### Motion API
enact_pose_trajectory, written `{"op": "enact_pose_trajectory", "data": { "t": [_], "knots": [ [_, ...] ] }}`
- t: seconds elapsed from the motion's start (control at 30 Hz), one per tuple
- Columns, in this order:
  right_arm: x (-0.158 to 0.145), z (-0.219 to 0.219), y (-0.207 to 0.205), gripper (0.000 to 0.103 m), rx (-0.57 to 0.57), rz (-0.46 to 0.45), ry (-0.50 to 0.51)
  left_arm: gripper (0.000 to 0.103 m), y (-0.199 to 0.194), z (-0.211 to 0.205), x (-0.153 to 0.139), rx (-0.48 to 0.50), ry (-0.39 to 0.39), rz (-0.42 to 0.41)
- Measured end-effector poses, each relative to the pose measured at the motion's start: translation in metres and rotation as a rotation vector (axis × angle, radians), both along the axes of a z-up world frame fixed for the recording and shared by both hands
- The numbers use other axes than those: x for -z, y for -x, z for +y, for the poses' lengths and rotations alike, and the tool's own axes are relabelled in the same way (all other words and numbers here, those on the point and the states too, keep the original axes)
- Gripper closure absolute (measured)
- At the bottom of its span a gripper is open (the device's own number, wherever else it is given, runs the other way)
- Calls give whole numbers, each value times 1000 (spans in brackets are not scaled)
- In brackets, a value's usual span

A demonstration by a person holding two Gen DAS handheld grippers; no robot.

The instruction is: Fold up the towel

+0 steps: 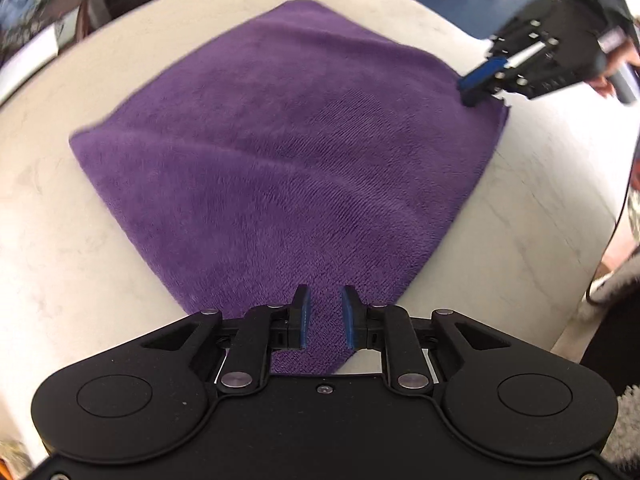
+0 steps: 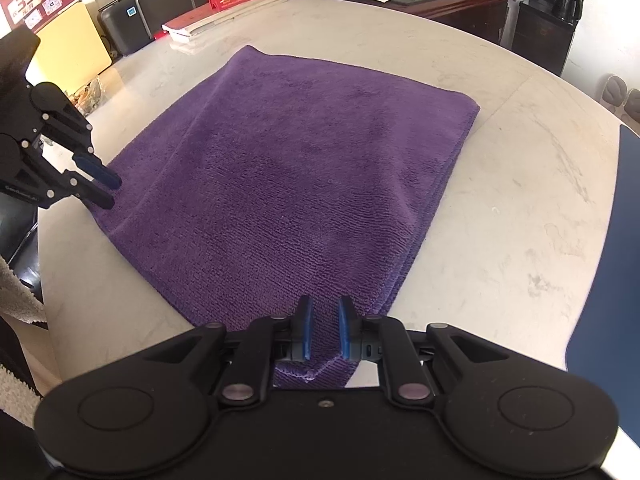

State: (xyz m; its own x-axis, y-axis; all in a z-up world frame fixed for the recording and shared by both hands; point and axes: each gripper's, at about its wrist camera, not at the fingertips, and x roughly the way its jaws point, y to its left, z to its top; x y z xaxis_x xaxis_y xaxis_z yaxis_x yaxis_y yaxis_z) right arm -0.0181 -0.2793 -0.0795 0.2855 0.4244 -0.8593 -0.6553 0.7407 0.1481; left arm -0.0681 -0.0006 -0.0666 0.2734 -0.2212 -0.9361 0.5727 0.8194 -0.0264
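From the left wrist view, the purple towel lies spread on the pale table, already doubled by the look of its layered edge, and the left gripper sits over the near corner with its blue pads a narrow gap apart, cloth between them but not visibly pinched. That is the risk here: lift now and this corner likely stays behind, leaving the fold crooked. The claw tips steeply down at the cloth. Across the towel, the right gripper noses into the far right corner, a hand behind it. Over to the right wrist view: the right gripper hovers over its own corner of the towel, jaws narrow, fabric bunched between the pads; whether they truly bite cannot be told. If only the top layer is caught, the stack could peel apart. The left gripper angles down at the left corner.
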Motion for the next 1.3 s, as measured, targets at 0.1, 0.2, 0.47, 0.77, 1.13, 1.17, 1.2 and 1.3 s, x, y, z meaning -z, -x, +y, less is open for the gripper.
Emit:
{"op": "enact_pose_trajectory", "data": {
  "t": [0.1, 0.2, 0.47, 0.77, 1.13, 1.17, 1.2, 1.3],
  "knots": [
    [0, 1, 1, 91, 4, -4, 3, 86, 4, 13, -1, -69, -17, 7],
    [1, 1, 1, 91, 16, 2, -1, 86, 5, 22, 0, -119, -3, 12],
    [-31, 44, -6, 90, -30, -117, -55, 68, -23, 13, -20, -156, 37, -97],
    [11, 96, -48, 91, -125, -163, -40, 64, -60, 24, 3, -213, -5, -117],
    [3, 38, -92, 90, 98, -128, -89, 59, -77, 54, -8, -285, 16, -90],
    [1, 41, -96, 89, 102, -140, -107, 59, -89, 51, -10, -285, 30, -108],
    [-1, 45, -101, 89, 107, -151, -126, 59, -101, 48, -12, -286, 44, -126],
    [13, 61, -130, 89, 91, -145, -115, 59, -133, 36, -2, -259, 9, -150]
  ]
}}
